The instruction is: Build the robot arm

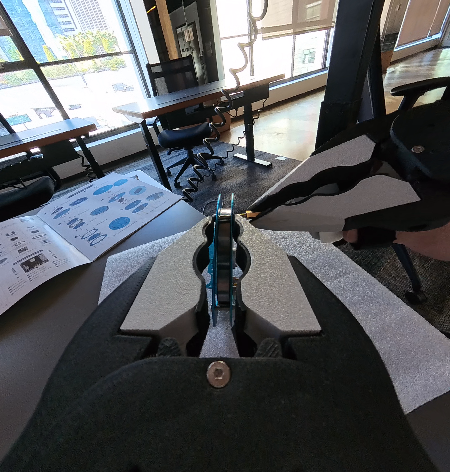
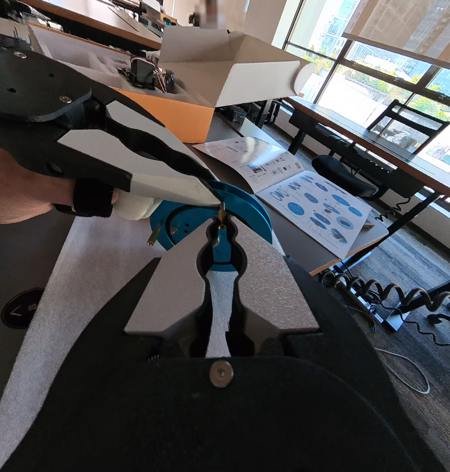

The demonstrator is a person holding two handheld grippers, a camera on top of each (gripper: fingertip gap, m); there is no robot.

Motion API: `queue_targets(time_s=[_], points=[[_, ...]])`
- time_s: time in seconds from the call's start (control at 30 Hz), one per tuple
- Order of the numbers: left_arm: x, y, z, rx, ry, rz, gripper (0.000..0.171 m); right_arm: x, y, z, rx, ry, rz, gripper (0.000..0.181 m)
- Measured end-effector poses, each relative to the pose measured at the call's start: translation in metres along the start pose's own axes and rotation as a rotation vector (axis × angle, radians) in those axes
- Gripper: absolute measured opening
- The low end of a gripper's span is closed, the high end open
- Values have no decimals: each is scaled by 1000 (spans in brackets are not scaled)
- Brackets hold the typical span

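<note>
The left tongs (image 1: 223, 224) clamp an upright blue two-disc assembly (image 1: 222, 265) above white foam sheet (image 1: 346, 293) on the tabletop (image 1: 52, 344). The right tongs (image 2: 221, 221) pinch a brass standoff (image 2: 221, 214) against its rim, near an open instruction booklet (image 2: 308, 194).

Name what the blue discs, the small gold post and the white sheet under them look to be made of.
Blue discs: likely anodised metal, with an even satin sheen and thin crisp edges. Gold post: probably brass, yellow and shiny. White sheet: seemingly thin packing foam, matte and finely pebbled.

Both wrist cameras look closely along their tongs (from opposite sides), sharing the blue disc assembly (image 1: 223, 258).
</note>
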State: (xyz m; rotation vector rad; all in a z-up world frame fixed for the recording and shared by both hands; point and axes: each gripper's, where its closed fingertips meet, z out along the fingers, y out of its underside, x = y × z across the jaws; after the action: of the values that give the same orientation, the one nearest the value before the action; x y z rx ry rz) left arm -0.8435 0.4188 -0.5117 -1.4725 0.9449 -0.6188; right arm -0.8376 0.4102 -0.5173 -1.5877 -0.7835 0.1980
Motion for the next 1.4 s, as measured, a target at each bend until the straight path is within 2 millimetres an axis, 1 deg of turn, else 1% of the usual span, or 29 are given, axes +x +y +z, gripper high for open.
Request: queue_targets(time_s=[0.07,0.1,0.17,0.27,0.3,0.33,0.37,0.4,0.43,0.5,0.53,0.57,0.6,0.63,0.67,0.77,0.83,0.87,0.9,0.93,1.03,1.07,1.1,1.13,1.17,1.23,1.3,1.33,1.4], points=[[-1,0,0,2,-6,-8,12,0,0,1,-2,0,70,4],[-2,0,0,5,-13,-16,12,0,0,2,15,-10,159,4],[-5,0,-1,11,-30,-28,12,-3,-2,4,89,-75,478,4],[-7,0,-1,13,-60,-16,12,-3,-5,6,209,-291,1072,4],[-7,0,-1,9,-68,-3,12,-3,-6,6,243,-366,1231,4],[-8,0,-1,4,-70,6,12,-4,-6,6,262,-417,1296,5],[-7,0,-1,2,-64,4,12,-4,-6,6,269,-423,1251,5],[-6,0,-2,2,-53,-5,12,-4,-6,4,264,-397,1141,5],[-6,1,-2,5,-47,-15,12,-3,-6,3,250,-352,984,6],[-7,1,-3,9,-50,-22,11,-2,-9,-2,219,-240,609,9],[-8,1,-3,10,-50,-24,11,-1,-7,-2,179,-170,442,7],[-8,1,-3,10,-48,-25,12,0,-8,-3,152,-121,306,7],[-8,1,-3,9,-50,-24,12,-1,-8,-2,128,-88,209,4],[-9,1,-3,7,-57,-22,12,-1,-8,-1,103,-58,158,4],[-10,1,-3,7,-64,-21,11,-1,-7,1,81,-46,149,5],[-9,1,-2,10,-64,-25,12,0,-5,5,57,-61,228,5],[-9,1,-2,10,-78,-11,11,-1,-3,7,54,-82,338,5],[-10,1,-2,10,-87,-3,11,-2,-3,8,68,-98,433,5],[-10,1,-2,9,-93,3,11,-2,-3,8,85,-131,579,5],[-11,1,-2,10,-94,0,12,-3,-4,9,108,-194,772,5],[-12,1,-3,18,-96,-10,11,-3,-8,8,194,-510,1423,5],[-12,1,-3,16,-101,0,12,-3,-8,8,226,-592,1566,6],[-11,1,-3,13,-103,10,11,-4,-8,8,247,-624,1596,6],[-11,1,-3,13,-100,12,11,-4,-7,7,257,-608,1526,6],[-10,1,-3,16,-93,6,11,-4,-7,6,257,-555,1388,6],[-10,2,-3,20,-92,-2,11,-1,-6,4,240,-386,981,12],[-11,2,-4,22,-89,-11,11,5,-4,3,179,-184,585,21],[-11,2,-4,23,-87,-15,11,5,-4,3,140,-124,424,19],[-12,2,-4,24,-90,-17,11,3,-9,3,95,-54,217,10]])
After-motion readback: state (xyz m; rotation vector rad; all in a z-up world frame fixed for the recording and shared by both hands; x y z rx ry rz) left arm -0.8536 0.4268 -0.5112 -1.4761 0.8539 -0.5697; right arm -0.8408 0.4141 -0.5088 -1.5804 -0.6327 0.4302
